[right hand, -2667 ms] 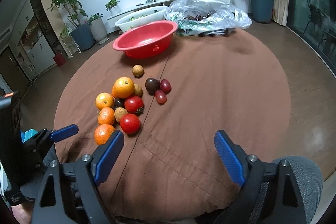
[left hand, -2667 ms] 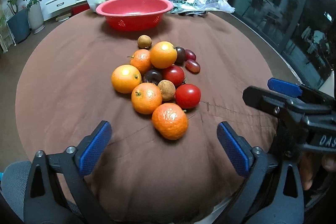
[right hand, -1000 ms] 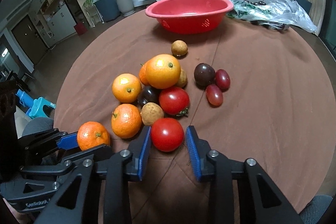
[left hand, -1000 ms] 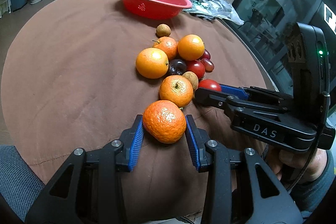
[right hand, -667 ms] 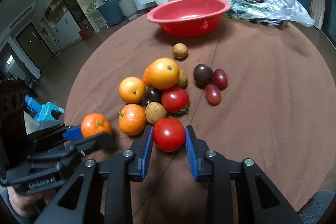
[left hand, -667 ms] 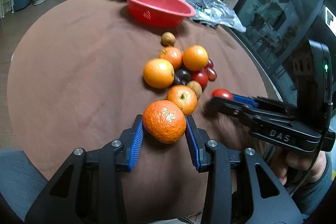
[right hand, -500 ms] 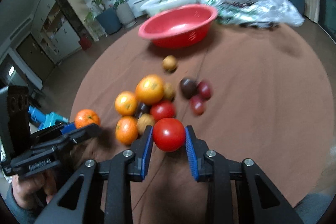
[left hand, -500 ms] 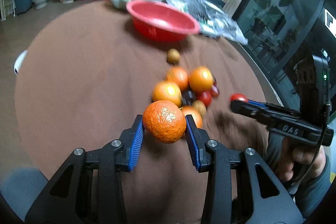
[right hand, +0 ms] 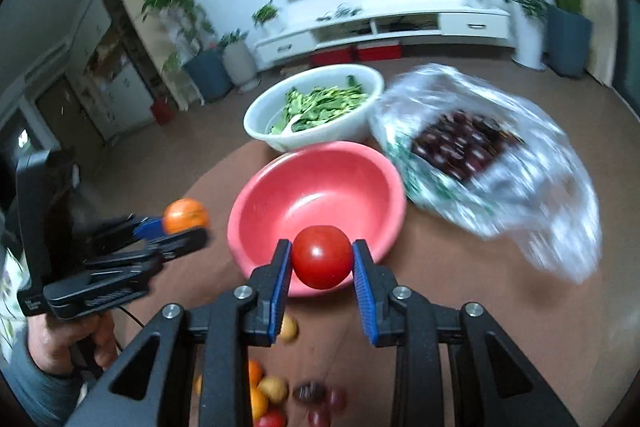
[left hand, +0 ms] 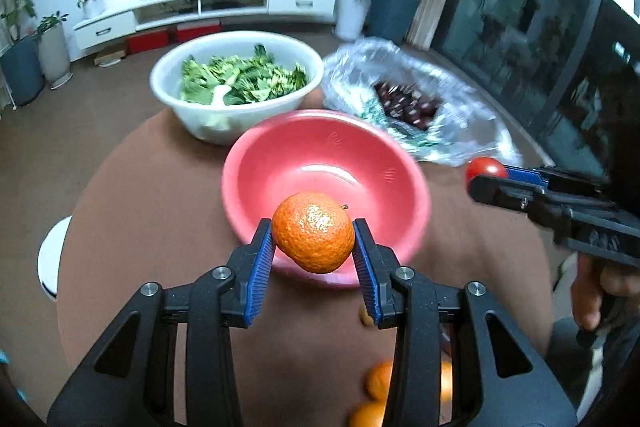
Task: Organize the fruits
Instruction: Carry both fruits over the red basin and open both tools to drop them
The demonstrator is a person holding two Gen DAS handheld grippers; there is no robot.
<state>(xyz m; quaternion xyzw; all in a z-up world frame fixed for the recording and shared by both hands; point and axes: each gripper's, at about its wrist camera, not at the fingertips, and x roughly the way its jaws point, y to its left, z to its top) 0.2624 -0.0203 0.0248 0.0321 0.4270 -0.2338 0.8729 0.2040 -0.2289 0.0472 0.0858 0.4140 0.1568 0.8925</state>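
Observation:
My left gripper (left hand: pixel 314 259) is shut on a tangerine (left hand: pixel 313 231), held in the air over the near rim of the empty red bowl (left hand: pixel 280 163). My right gripper (right hand: pixel 321 269) is shut on a red tomato (right hand: pixel 322 257), also above the near rim of the red bowl (right hand: pixel 320 187). Each gripper shows in the other's view: the right gripper (left hand: pixel 486 173) with the tomato (left hand: pixel 485 167) at the right, the left gripper (right hand: pixel 180 227) with the tangerine (right hand: pixel 186 215) at the left. The remaining fruit pile (right hand: pixel 276 399) lies low in the right wrist view, partly hidden by the fingers.
Behind the red bowl stands a white bowl of green leaves (left hand: pixel 236 83). A clear plastic bag with dark fruit (left hand: pixel 408 103) lies to the right of it. All rest on a round table with a brown cloth (left hand: pixel 152 211). A white stool (left hand: pixel 50 259) sits at the left.
Both grippers have risen off the cloth with their fruit and travelled forward from the pile to the red bowl. The pile has dropped to the bottom of both views.

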